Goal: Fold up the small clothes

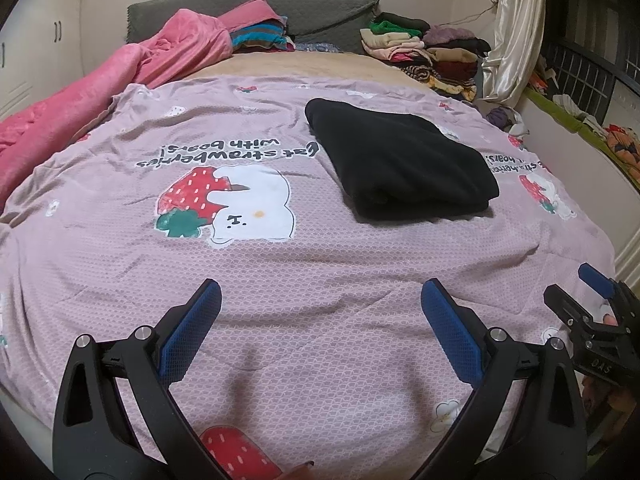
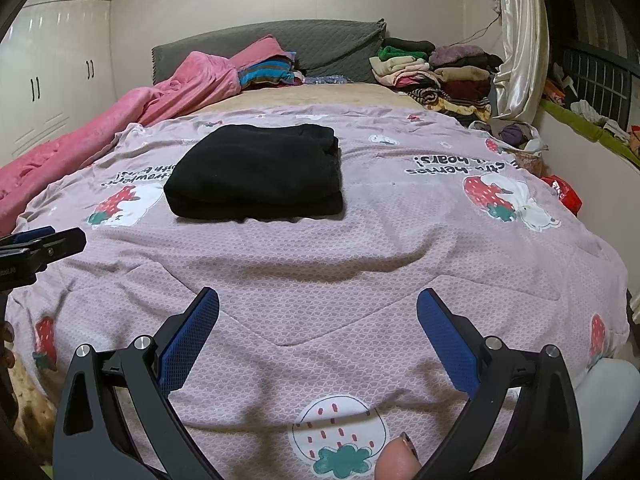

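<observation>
Black garment (image 2: 256,172) noted lying folded into a thick rectangular bundle on the pink strawberry-print quilt (image 2: 360,264), mid-bed, well ahead of both tools. Nothing is held. In the right wrist view the layered fold edge is turned toward the camera, with a bunched end at the far right corner. In the left wrist view the bundle (image 1: 400,160) is seen to the right of centre, its long axis running away from the camera and slanting left toward the headboard (image 1: 256,12).

Left gripper (image 1: 320,332) is held low over the near quilt, jaws spread wide, nothing between the blue pads (image 1: 192,332). Right gripper (image 2: 318,336) is likewise spread wide and empty, over the near edge of the quilt.

Judgement: this piece appears finished; the step in hand is probably setting it aside or fetching the next item. If the bundle is to be moved, it should be gripped across all layers at the near edge, from both ends, so the stack is not peeled apart.

Beyond: a rumpled pink blanket (image 1: 100,88) along the left side, stacked folded clothes (image 2: 440,76) at the far right by the curtain (image 2: 520,40), and a loose heap of small clothes (image 2: 516,136) at the bed's right edge.
</observation>
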`<state>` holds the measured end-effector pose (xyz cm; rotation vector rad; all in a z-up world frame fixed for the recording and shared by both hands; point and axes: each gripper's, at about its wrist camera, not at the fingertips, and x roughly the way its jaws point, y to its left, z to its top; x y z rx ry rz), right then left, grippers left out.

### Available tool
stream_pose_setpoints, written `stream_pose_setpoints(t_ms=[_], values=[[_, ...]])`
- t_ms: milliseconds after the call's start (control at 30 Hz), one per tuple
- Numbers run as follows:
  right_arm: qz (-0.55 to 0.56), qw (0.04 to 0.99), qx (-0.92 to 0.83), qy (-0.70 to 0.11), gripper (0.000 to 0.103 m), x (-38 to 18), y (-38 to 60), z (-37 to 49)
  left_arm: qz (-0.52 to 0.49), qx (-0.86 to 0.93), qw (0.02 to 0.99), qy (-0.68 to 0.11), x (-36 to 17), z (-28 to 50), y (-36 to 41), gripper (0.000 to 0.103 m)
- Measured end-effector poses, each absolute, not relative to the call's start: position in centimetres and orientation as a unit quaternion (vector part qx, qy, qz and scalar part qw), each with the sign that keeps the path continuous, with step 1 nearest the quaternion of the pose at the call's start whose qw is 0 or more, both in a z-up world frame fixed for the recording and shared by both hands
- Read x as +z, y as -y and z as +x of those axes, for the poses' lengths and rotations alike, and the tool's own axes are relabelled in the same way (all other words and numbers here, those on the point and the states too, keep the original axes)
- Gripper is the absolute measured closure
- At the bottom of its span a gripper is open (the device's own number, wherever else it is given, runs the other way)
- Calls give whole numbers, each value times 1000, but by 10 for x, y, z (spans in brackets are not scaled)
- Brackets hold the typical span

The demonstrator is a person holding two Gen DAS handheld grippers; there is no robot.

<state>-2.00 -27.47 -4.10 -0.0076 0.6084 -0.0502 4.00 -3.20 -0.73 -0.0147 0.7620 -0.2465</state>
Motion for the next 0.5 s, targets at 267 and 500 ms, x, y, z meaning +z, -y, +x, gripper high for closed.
stream_pose_setpoints(t_ms=[267,500], values=[[-4,953,-18,-302,4,-41,272,-20,-7,-119,921,-371,-7,40,32,9],[-5,953,-19,-302,4,-41,272,-20,-7,-116,921,-371,-6,39,31,9]])
